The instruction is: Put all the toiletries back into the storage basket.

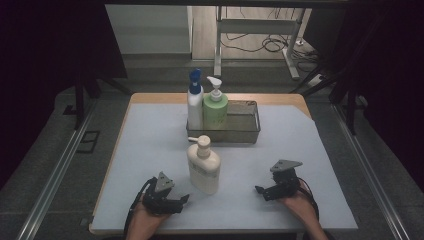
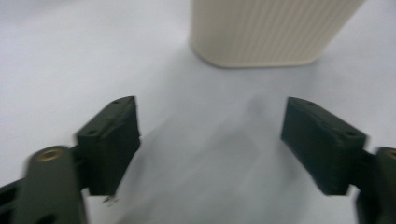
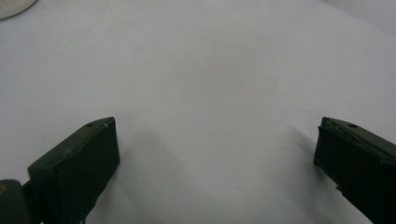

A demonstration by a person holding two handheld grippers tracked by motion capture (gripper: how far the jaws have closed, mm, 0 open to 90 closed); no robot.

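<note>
Two bottles stand in the basket (image 1: 247, 134); cream bottle (image 1: 204, 167) remains on the desk, your left gripper (image 1: 176, 200) and right gripper (image 1: 264, 190) fingers wide, empty.

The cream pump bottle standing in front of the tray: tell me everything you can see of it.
The cream pump bottle stands upright on the pale table cover, just in front of the metal tray and apart from it. It looks like plastic, with a broad flat-sided body, rounded shoulders and a cream pump head whose spout points left. A faint printed label covers its front; the text is too small to read. The left gripper view shows fine vertical ribs near its base. Nothing touches it; the open left gripper lies nearest.
</note>
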